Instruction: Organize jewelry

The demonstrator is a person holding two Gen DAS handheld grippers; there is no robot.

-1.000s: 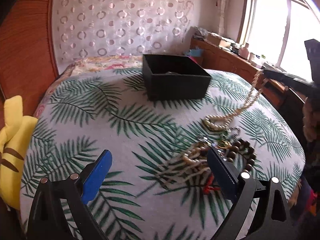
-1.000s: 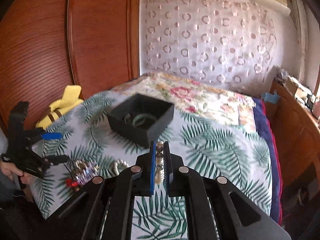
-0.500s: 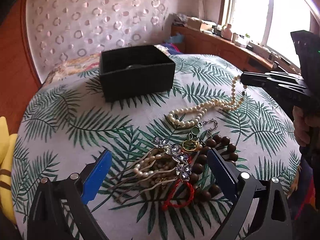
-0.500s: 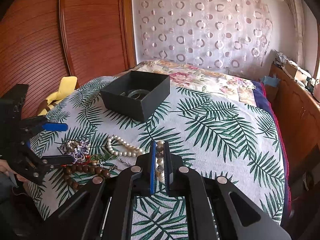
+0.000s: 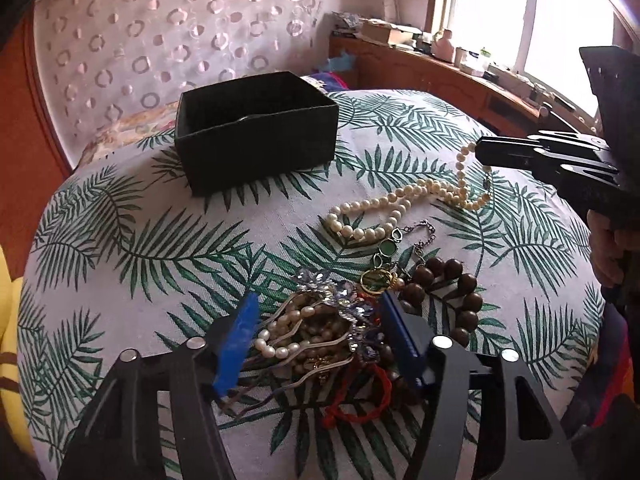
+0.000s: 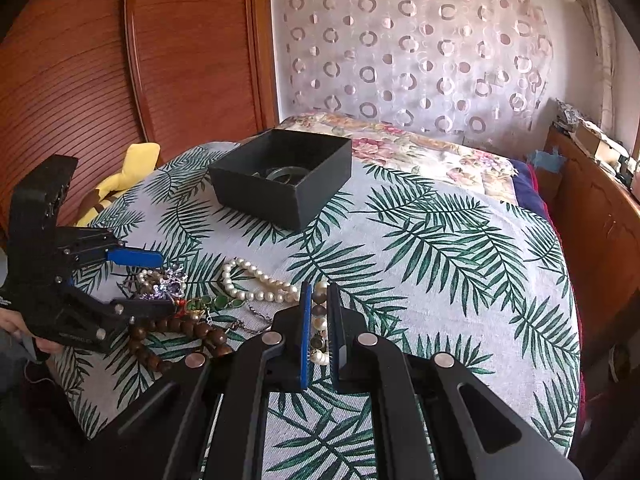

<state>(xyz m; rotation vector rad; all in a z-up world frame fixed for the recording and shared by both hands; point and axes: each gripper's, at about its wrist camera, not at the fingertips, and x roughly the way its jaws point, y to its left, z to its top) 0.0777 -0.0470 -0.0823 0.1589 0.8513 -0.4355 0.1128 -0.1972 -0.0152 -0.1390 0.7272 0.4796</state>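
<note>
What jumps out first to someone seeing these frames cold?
The tangled heap of jewelry: a jewelled hair comb, red cord and brown wooden bead bracelet, lying on the palm-leaf print cloth between the fingers of the open left hand-held gripper. Next, the white pearl necklace, one end pinched in the right hand-held gripper. Behind sits the open black box.

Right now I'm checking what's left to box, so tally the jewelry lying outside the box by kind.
Pearl necklace: 1
Wooden bead bracelet: 1
Green stone chain: 1
Jeweled hair comb: 1
Red cord: 1
Total: 5
</note>
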